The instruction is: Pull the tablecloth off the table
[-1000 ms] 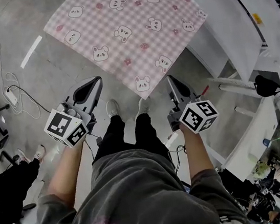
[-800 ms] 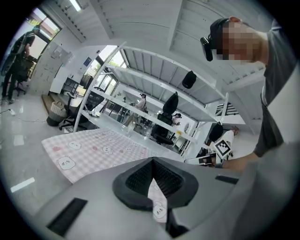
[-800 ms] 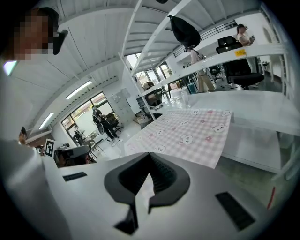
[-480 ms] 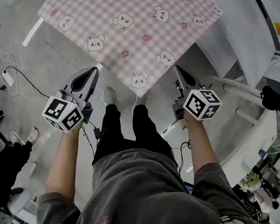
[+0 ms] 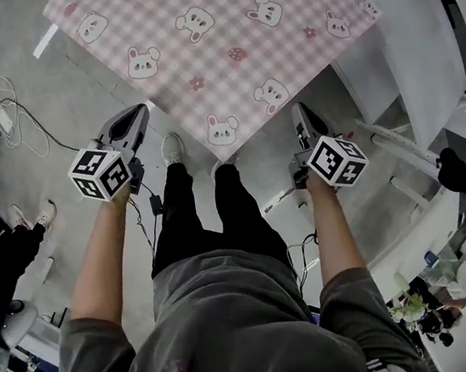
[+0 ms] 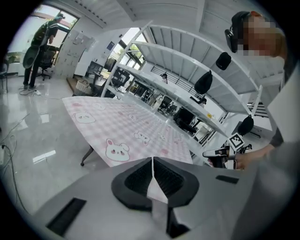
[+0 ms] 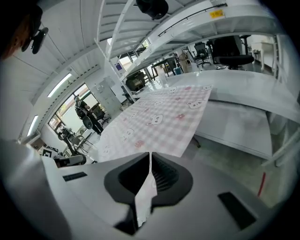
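Grey polished floor (image 5: 57, 94) lies under us. Ahead, the pink checked tablecloth (image 5: 221, 36) with its bunny prints is spread flat over a bench (image 6: 87, 155), of which we see only a leg beneath the tablecloth's edge. One corner of the tablecloth points at our shoes (image 5: 173, 149).

We hold the left gripper (image 5: 132, 116) just off the tablecloth's left edge, near that corner but clear of it, over bare floor. The right gripper (image 5: 299, 114) hangs just off the tablecloth's right edge and likewise does not touch it. Each gripper's own view shows its jaws pressed together at the tips, with the tablecloth lying beyond them.

On the side away from the tablecloth, our arms reach back from the grippers. A power strip (image 5: 2, 119) with its cable lies on the floor, well left of the tablecloth.
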Demonstrator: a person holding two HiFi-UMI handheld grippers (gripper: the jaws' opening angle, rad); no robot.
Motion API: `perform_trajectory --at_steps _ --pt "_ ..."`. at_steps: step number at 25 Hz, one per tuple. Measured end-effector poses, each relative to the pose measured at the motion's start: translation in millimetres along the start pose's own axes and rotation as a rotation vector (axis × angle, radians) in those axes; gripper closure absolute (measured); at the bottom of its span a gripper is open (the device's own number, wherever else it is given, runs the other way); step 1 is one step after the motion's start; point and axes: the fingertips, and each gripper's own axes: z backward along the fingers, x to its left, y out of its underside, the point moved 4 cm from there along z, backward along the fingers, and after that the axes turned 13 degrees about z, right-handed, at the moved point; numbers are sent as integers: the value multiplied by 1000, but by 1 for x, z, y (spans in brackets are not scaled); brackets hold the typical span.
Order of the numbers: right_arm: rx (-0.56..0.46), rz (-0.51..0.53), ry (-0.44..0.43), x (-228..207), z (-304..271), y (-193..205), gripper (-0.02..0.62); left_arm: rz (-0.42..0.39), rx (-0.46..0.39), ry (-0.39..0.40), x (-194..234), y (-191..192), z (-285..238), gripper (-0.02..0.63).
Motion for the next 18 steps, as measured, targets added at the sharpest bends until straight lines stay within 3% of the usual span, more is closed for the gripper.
perform_trajectory --at_steps 10,18 --pt "52 -89 -8 -25 -29 31 572 117 43 -87 46 25 -24 536" --pt "59 -190 -39 -39 -47 51 500 232 44 -76 63 41 -36 498"
